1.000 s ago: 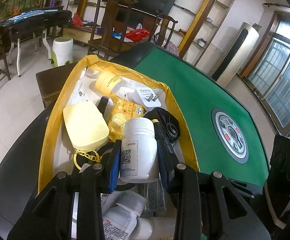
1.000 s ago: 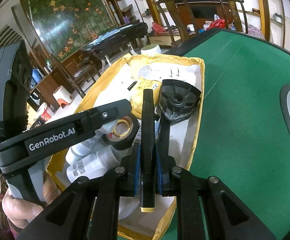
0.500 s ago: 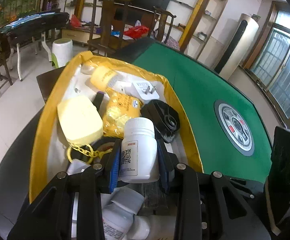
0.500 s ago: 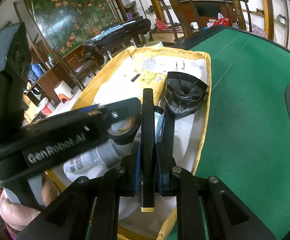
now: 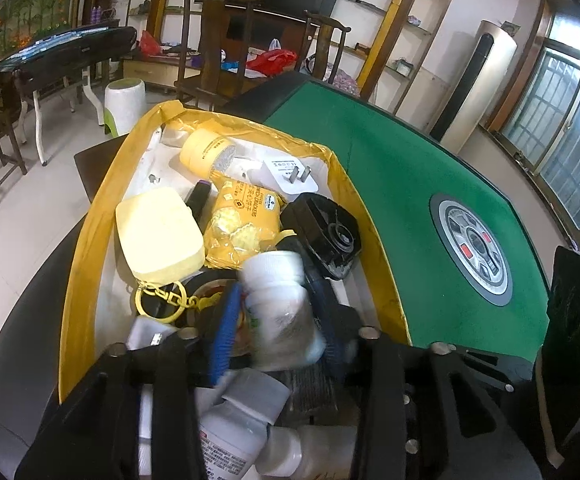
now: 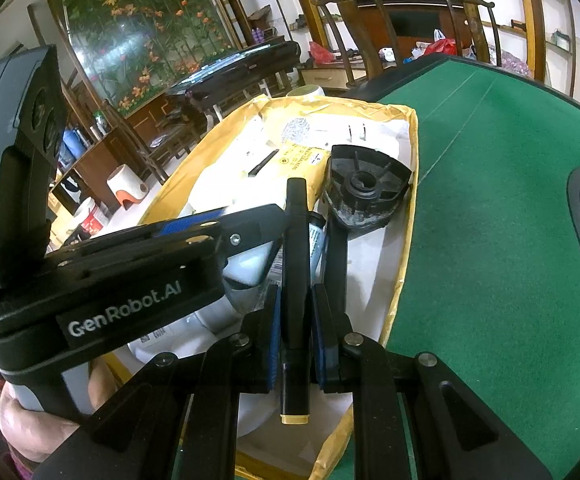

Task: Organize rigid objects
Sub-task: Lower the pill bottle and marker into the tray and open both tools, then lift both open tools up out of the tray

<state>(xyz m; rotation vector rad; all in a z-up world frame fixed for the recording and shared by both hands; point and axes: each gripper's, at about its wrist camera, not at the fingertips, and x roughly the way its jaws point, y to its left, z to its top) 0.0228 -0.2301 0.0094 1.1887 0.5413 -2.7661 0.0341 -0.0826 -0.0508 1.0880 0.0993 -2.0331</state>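
A yellow-rimmed tray [image 5: 90, 216] on the green table holds several rigid objects. In the left wrist view my left gripper [image 5: 276, 320] stands over its near end with its jaws spread, and a white pill bottle [image 5: 280, 312], blurred and tilted, sits loose between them. In the right wrist view my right gripper [image 6: 294, 320] is shut on a black marker with a yellow end [image 6: 294, 280], held above the tray [image 6: 407, 200]. The left gripper's body [image 6: 130, 280] crosses that view at the left.
In the tray lie a pale yellow box with a key ring [image 5: 158, 236], a yellow snack packet [image 5: 242, 220], a black plastic part [image 5: 325, 232], a white plug [image 5: 286, 174], a yellow tape roll [image 5: 208, 152] and more white bottles [image 5: 234, 436]. The green felt [image 5: 389, 184] with a round centre panel [image 5: 475, 248] lies to the right.
The left jaws have opened and the white bottle, gripped upright before, now tilts and blurs between them. The right gripper still holds the marker and has shifted slightly.
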